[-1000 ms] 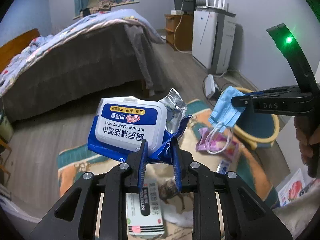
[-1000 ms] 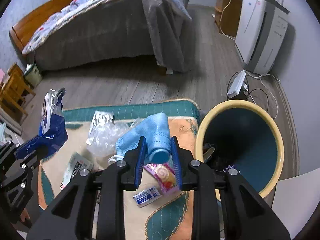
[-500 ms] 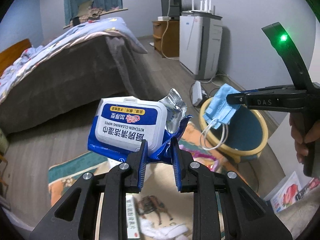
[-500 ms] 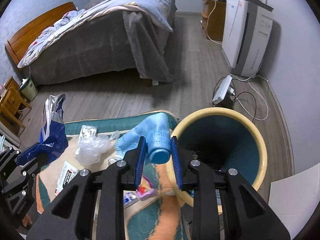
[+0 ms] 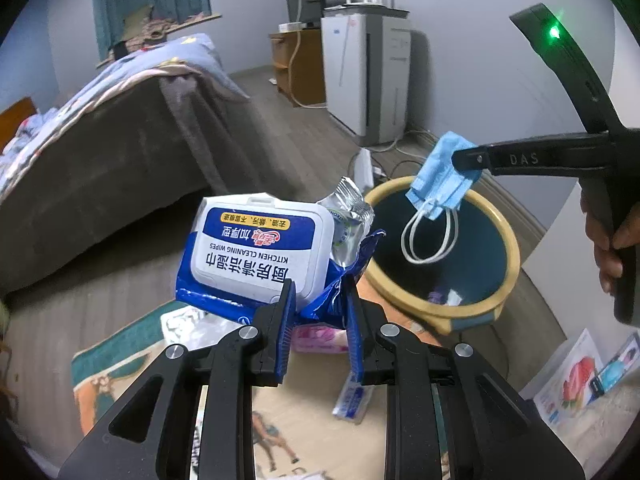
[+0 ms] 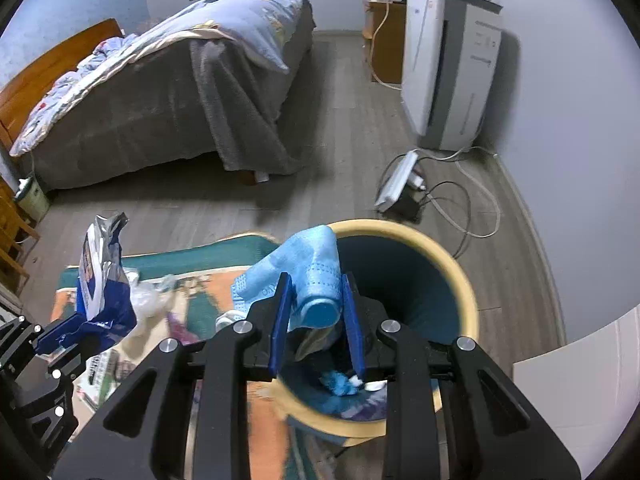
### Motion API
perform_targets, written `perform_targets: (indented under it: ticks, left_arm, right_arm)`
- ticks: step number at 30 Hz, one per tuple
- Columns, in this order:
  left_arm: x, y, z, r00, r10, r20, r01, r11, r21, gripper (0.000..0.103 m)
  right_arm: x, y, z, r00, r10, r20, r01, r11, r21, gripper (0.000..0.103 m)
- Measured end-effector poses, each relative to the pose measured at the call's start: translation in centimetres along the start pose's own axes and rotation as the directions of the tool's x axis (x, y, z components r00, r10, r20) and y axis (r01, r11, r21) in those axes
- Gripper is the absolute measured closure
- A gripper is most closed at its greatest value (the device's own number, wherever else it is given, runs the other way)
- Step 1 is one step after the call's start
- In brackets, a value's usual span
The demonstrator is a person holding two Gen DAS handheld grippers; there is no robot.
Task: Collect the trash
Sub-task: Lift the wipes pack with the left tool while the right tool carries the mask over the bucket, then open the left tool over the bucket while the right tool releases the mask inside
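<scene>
Masks and wrappers are travelling: both claws have been carrying their loads across the rug toward the bin, which a second ago sat off at 3 o'clock of the right claw and is now lying directly beneath it. That puts the mask at the point of release; the judgement is that opening is the next call, while the left load is needing a little more travel.

The right claw [image 6: 314,310] is clamping narrow on the blue mask [image 6: 298,268], which is bulging up at 12 o'clock between the pads, its ear loops dangling over the bin's mouth in the left view. The bin [image 6: 460,276] is spreading from under the fingers out to 1 o'clock, with scraps already lying inside.

The left claw [image 5: 320,322] is gripping narrow on the wipes pack [image 5: 260,248], pinching its crumpled blue edge; the pack is standing up at 11 o'clock. From it the bin [image 5: 510,240] is sitting near, at 1 o'clock.

Farther off, more trash is lying on the rug [image 5: 120,354].
</scene>
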State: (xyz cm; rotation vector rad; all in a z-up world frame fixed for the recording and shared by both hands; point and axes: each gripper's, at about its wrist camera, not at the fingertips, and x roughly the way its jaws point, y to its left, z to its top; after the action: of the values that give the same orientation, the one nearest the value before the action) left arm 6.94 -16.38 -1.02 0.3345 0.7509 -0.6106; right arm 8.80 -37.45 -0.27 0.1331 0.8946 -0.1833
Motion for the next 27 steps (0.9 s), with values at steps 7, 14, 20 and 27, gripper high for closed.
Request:
perform_targets:
  ticks: [7, 14, 20, 27]
  left_arm:
    - [1.4, -2.3, 0.7, 0.999, -0.031, -0.012, 0.032, 0.999, 0.028, 0.078]
    - [2.7, -4.2, 1.4, 0.997, -0.08, -0.019, 0.08, 0.997, 0.008, 0.078]
    - [3.9, -6.3, 1.8, 0.993, -0.107, -0.038, 0.108, 0.994, 0.012, 0.078]
    - [6.8, -9.7, 3.2, 0.991, -0.124, -0.055, 0.129, 0.988, 0.091, 0.078]
  right_arm:
    - [0.5, -3.1, -0.2, 0.999, -0.04, -0.008, 0.04, 0.999, 0.031, 0.078]
    - [0.7, -5.4, -0.5, 0.996, -0.093, -0.012, 0.094, 0.995, 0.038, 0.078]
    - [1.5, -7.6, -0.7, 0.992, -0.122, -0.034, 0.124, 0.989, 0.077, 0.078]
    - [3.2, -11.5, -1.7, 0.982, -0.146, -0.117, 0.166, 0.968, 0.19, 0.078]
